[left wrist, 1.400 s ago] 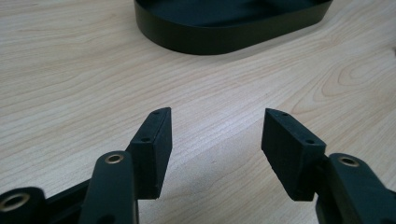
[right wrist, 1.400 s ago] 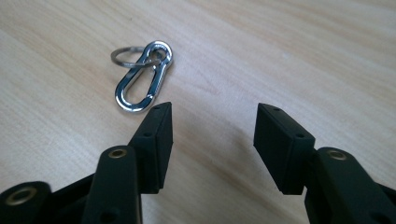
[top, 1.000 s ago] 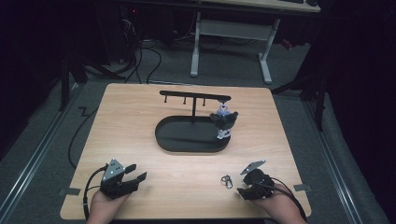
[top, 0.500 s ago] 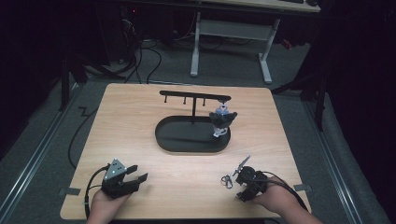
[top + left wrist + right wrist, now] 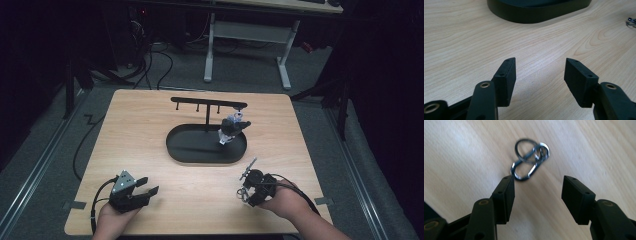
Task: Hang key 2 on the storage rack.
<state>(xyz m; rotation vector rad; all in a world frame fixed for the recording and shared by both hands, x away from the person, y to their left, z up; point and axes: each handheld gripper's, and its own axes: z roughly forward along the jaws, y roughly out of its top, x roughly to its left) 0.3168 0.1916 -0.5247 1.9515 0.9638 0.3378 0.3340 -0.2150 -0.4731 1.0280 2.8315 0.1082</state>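
Observation:
A silver carabiner with key rings (image 5: 529, 161) lies flat on the wooden table (image 5: 150, 135). My right gripper (image 5: 537, 187) hovers just short of it. Its jaws have just been closing a little but stand open, with nothing between them; the left jaw tip is at the carabiner's near end. In the high view this gripper (image 5: 246, 191) sits at the table's front right. My left gripper (image 5: 148, 185) rests at the front left, open and holding nothing (image 5: 539, 75). A black rack (image 5: 207, 103) with hooks rises from an oval black tray (image 5: 200, 157); a small grey keychain figure (image 5: 231, 127) hangs at its right end.
The tray's front wall (image 5: 536, 12) lies ahead of the left gripper, with the carabiner (image 5: 631, 22) far to its right. Cables trail from both grippers. Beyond the table's far edge a white desk frame (image 5: 245, 45) stands on dark floor.
My right gripper has slid left along the front of the table until its jaws reached the carabiner. The left gripper has kept still.

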